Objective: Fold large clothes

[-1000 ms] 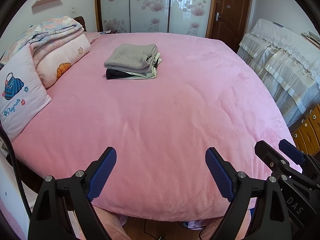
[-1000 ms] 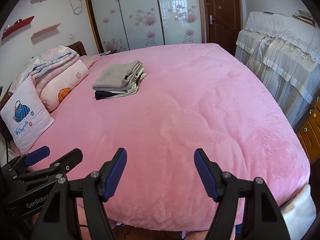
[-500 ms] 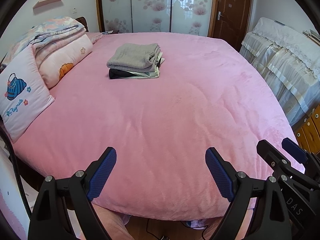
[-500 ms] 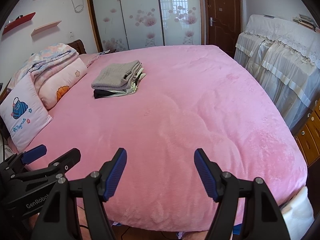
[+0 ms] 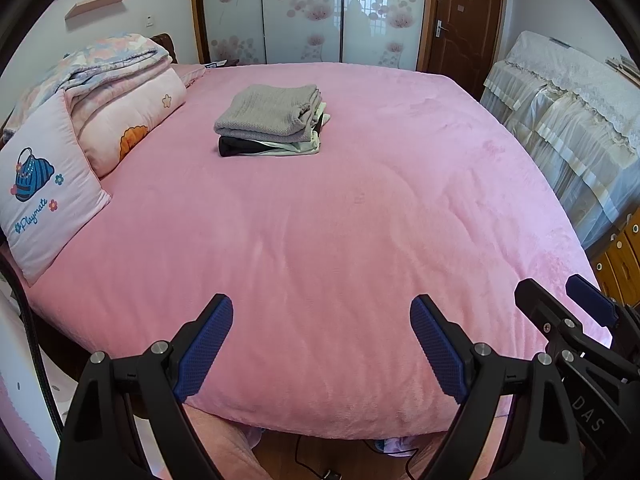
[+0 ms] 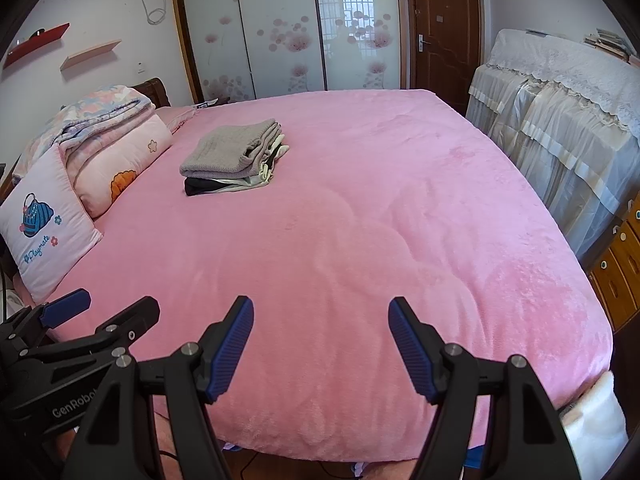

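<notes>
A pink plush bedspread [image 5: 320, 240] covers the whole bed, and the two grippers hang side by side above its near edge, both tilted downward. The left gripper [image 5: 321, 314] has its blue ribbed pads [image 5: 204, 346] spread wide with only bedspread showing between them; it holds nothing. The right gripper [image 6: 321, 314] stands likewise wide and empty, its blue pads [image 6: 412, 350] well apart. Each tool shows at the edge of the other's view.

The stack of folded clothes [image 5: 272, 120] lies far up the bed, well apart from both grippers, toward the headboard side. A grey knit garment [image 6: 230, 148] sits on top, with a cream piece and a black piece [image 6: 204, 187] under it. To the left of the stack, a pink pillow printed "Playmate" [image 5: 40, 204] leans beside a folded floral quilt [image 5: 108, 68]. Sliding wardrobe doors with flower prints [image 6: 280, 28] and a brown door [image 6: 442, 28] stand behind the bed, and lace-covered furniture [image 6: 560, 120] lines the right side
</notes>
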`<state>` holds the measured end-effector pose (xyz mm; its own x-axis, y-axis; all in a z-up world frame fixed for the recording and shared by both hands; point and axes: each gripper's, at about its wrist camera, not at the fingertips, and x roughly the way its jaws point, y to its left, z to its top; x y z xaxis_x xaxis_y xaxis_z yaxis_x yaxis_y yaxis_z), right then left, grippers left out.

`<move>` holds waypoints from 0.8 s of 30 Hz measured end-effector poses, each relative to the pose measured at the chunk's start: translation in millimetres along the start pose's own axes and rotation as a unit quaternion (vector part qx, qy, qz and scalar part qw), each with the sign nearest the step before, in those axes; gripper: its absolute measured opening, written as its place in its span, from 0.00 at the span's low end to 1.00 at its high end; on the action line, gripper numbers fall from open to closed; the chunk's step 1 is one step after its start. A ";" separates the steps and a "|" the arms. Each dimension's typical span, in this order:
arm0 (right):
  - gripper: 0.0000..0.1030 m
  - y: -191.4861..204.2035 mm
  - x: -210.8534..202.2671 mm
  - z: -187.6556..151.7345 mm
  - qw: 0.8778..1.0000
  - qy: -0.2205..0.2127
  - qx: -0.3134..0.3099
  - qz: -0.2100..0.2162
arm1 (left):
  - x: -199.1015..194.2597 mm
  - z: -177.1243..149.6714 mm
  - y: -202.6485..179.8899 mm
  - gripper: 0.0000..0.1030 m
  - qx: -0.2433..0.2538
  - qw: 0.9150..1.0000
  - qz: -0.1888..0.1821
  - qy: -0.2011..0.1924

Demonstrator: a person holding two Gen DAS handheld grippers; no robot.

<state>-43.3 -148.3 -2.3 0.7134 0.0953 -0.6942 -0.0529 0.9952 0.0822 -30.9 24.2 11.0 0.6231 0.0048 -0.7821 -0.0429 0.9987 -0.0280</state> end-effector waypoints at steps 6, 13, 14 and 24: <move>0.68 -0.8 0.1 -0.3 1.000 0.000 -0.001 -0.001 | -0.4 0.7 -1.4 0.86 0.001 1.000 0.002 0.001; 0.68 -2.3 0.7 -2.7 1.000 0.000 -0.001 -0.003 | 0.4 0.9 -2.3 0.86 0.006 1.000 0.005 0.004; 0.68 -2.2 0.7 -2.7 1.000 0.000 -0.001 -0.004 | 0.5 1.2 -3.1 0.86 0.006 1.000 0.005 0.005; 0.68 -4.1 0.3 -5.7 1.000 -0.001 -0.001 -0.004 | 0.0 0.6 -1.6 0.86 0.009 1.000 0.008 0.003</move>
<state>-46.9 -152.2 -6.9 0.7147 0.0870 -0.6940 -0.0488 0.9960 0.0746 -30.3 22.7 11.4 0.6179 0.0210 -0.7860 -0.0388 0.9992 -0.0038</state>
